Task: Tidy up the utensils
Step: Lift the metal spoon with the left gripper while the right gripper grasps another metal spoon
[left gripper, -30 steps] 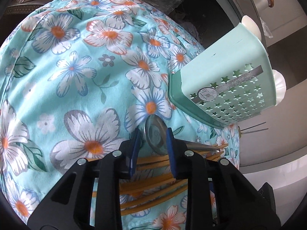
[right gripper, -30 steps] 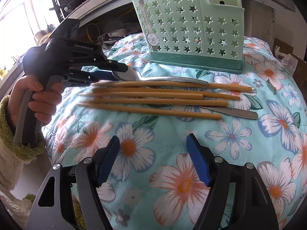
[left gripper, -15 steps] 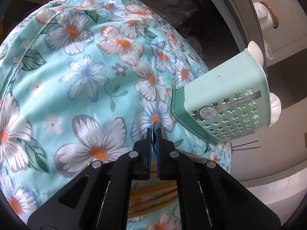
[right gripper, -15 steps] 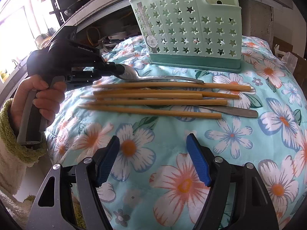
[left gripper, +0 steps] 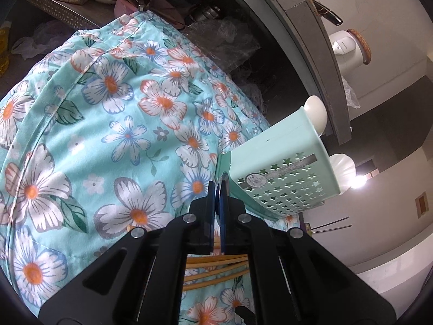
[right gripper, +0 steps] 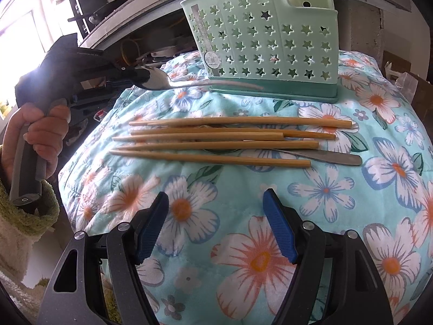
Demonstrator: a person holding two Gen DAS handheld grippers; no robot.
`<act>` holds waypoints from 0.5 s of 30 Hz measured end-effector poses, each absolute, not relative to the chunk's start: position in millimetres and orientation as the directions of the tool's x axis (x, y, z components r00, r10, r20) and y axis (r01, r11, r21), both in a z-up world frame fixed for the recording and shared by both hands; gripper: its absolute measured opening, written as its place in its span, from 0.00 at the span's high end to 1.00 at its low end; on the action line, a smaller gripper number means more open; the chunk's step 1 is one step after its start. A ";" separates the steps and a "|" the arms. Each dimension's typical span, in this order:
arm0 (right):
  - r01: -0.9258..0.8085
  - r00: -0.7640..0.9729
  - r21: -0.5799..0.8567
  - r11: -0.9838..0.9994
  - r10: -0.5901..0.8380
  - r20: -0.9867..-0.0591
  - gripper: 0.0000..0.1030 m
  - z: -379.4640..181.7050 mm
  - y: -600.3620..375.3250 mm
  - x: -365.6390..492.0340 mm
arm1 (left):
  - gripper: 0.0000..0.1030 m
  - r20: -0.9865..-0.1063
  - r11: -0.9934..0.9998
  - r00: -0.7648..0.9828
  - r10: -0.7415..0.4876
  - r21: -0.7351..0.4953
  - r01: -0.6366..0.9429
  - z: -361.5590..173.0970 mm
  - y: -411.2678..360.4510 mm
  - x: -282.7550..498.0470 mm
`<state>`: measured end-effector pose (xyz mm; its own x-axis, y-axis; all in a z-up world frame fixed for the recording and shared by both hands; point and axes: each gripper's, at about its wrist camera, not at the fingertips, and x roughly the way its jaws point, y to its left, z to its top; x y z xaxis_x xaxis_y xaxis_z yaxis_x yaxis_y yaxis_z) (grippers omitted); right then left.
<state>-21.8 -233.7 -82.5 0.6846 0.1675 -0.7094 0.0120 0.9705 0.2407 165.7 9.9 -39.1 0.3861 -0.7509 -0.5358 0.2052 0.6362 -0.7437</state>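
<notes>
A floral quilt (right gripper: 243, 216) is covering the whole work surface. At its far edge a mint green utensil caddy (right gripper: 268, 46) with star cutouts is standing upright. In front of it, several wooden chopsticks (right gripper: 216, 140) are lying side by side across the quilt, with the flat metal handle (right gripper: 338, 158) of another utensil poking out at their right end. To the left, a hand (right gripper: 35, 135) is holding the left gripper (left gripper: 217, 197), whose jaws are pinching the bowl of a metal spoon (right gripper: 159, 80); the spoon is hanging above the quilt, its handle pointing right across the caddy's base. In the near foreground the right gripper (right gripper: 216, 227) is hovering over the quilt with its jaws spread wide and nothing between them.
</notes>
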 end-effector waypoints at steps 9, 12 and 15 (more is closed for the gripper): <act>0.005 0.724 0.248 0.969 0.167 -0.669 0.49 -65.9 -242.8 -29.2 | 0.99 -0.448 0.571 0.446 -0.775 -0.799 0.189 -32.7 23.9 160.6; -0.022 0.739 0.275 0.961 0.200 -0.643 0.59 -54.8 -246.9 -22.1 | 0.99 -0.442 0.571 0.458 -0.771 -0.799 0.189 -32.7 27.4 158.9; -0.051 0.740 0.293 0.955 0.234 -0.631 0.66 -46.0 -246.0 -6.3 | 0.99 -0.440 0.573 0.471 -0.765 -0.798 0.185 -34.0 29.9 156.7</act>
